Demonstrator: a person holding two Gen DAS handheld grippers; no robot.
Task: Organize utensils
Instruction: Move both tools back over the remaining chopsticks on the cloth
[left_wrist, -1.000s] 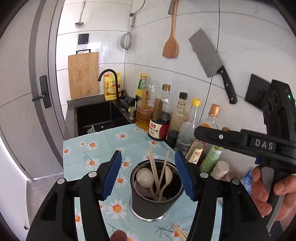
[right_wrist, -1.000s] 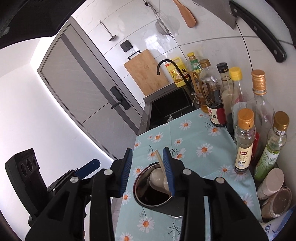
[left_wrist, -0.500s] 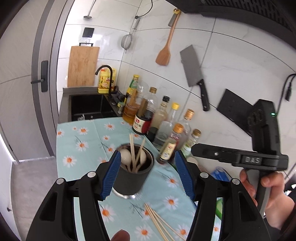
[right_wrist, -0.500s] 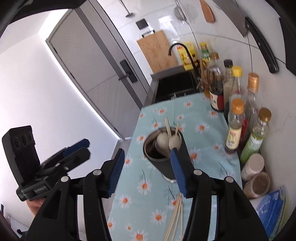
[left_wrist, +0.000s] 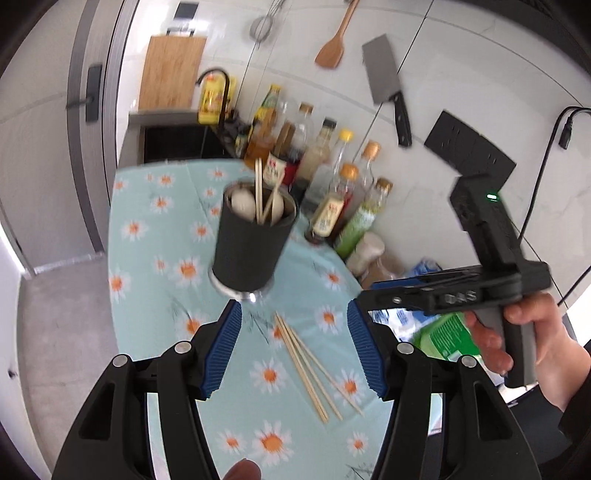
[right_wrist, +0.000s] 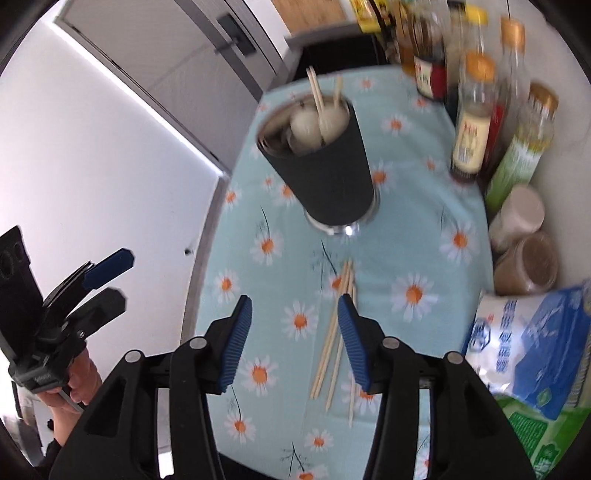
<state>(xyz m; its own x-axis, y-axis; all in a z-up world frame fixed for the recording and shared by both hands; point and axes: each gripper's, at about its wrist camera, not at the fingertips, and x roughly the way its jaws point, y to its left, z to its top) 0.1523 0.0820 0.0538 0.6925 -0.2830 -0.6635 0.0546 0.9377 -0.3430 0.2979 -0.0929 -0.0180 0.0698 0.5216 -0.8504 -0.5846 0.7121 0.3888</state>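
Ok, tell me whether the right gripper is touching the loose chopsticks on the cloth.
Cannot tell. In the right wrist view the right gripper is open above the loose chopsticks; one pad overlaps them, and no gap or contact shows plainly.

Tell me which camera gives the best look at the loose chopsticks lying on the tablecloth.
The left wrist view: the loose chopsticks lie fanned out, sharp and fully visible between the open fingers. The right wrist view shows the same chopsticks blurrier, partly hidden behind one finger of the right hand-held gripper.
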